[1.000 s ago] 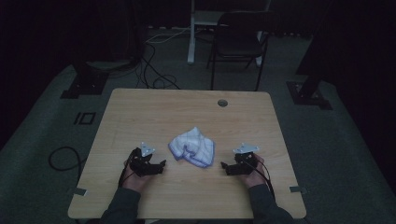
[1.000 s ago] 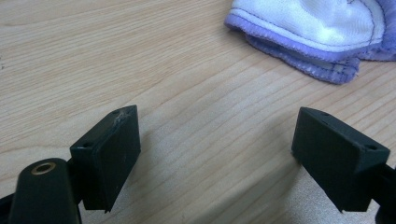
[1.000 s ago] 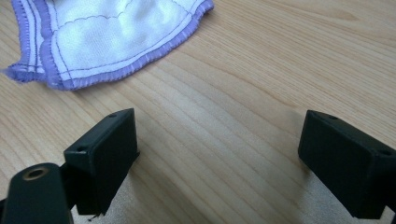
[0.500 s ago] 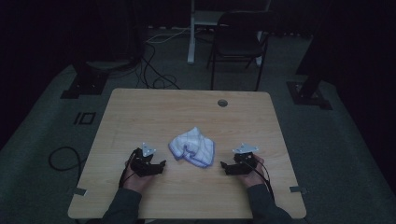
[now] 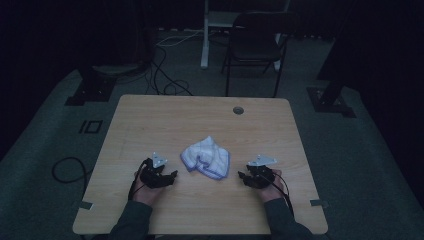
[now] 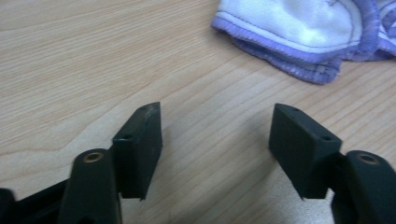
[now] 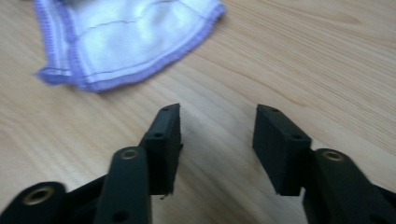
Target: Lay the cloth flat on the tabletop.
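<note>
left gripper (image 6: 217, 135) fingers apart, just been closing, nothing between | cloth (image 6: 303, 32) ahead | table (image 6: 70, 60)

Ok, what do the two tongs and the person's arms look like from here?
Both are black: the left tongs and right tongs each carry a grey three-cornered plate on top and trail a dark cable. Their flat rectangular pads have small screw holes and brass-coloured pivots. The sleeves are dark grey.

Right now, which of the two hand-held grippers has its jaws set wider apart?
The left hand-held gripper: its own view shows a broader gap of bare table between its jaws than the right hand-held gripper shows. Neither touches the white cloth.
</note>
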Motion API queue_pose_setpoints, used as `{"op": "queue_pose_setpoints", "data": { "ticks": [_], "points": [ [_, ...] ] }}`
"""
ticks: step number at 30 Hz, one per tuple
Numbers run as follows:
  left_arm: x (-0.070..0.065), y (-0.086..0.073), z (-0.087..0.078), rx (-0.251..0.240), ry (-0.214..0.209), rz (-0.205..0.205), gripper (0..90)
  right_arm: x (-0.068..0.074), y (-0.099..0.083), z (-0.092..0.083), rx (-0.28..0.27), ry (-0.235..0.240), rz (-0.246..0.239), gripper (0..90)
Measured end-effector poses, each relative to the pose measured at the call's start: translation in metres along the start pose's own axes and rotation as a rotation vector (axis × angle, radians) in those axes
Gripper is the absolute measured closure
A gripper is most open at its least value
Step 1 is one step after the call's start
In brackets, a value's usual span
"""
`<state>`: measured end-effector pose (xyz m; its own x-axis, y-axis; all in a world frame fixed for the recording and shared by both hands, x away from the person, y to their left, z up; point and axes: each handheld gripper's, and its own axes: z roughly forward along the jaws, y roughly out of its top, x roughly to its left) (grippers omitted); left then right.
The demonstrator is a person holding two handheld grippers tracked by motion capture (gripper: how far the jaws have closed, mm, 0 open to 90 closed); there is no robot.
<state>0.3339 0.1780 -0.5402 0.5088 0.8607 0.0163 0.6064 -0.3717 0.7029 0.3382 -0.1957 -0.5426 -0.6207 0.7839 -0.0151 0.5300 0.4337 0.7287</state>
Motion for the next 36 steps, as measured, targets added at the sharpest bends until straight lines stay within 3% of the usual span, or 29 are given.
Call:
{"op": "queue_pose_setpoints", "data": {
  "ticks": [7, 13, 18, 23, 29, 34, 36],
  "points": [
    [-0.007, 0.004, -0.003, 0.003, -0.026, 0.016, 49.3, 0.023, 0.011, -0.003, -0.076, 0.021, -0.053, 61.1],
    [-0.018, 0.011, -0.006, -0.011, -0.039, 0.045, 46.8, 0.037, 0.018, 0.001, -0.091, 0.045, -0.096, 62.2],
    [-0.029, 0.016, -0.002, -0.024, -0.080, 0.067, 45.9, 0.044, 0.024, 0.005, -0.091, 0.056, -0.128, 61.8],
    [-0.042, 0.024, 0.000, -0.052, -0.088, 0.119, 46.0, 0.049, 0.026, 0.009, -0.081, 0.065, -0.154, 60.2],
    [-0.054, 0.035, 0.011, -0.034, -0.047, 0.184, 49.6, 0.053, 0.031, 0.014, -0.062, 0.069, -0.176, 56.4],
    [-0.050, 0.039, 0.017, -0.009, -0.023, 0.169, 64.8, 0.054, 0.034, 0.026, -0.013, 0.079, -0.187, 53.6],
    [-0.046, 0.041, 0.015, -0.014, -0.007, 0.165, 72.5, 0.053, 0.033, 0.029, -0.002, 0.082, -0.185, 61.2]
  ]
}}
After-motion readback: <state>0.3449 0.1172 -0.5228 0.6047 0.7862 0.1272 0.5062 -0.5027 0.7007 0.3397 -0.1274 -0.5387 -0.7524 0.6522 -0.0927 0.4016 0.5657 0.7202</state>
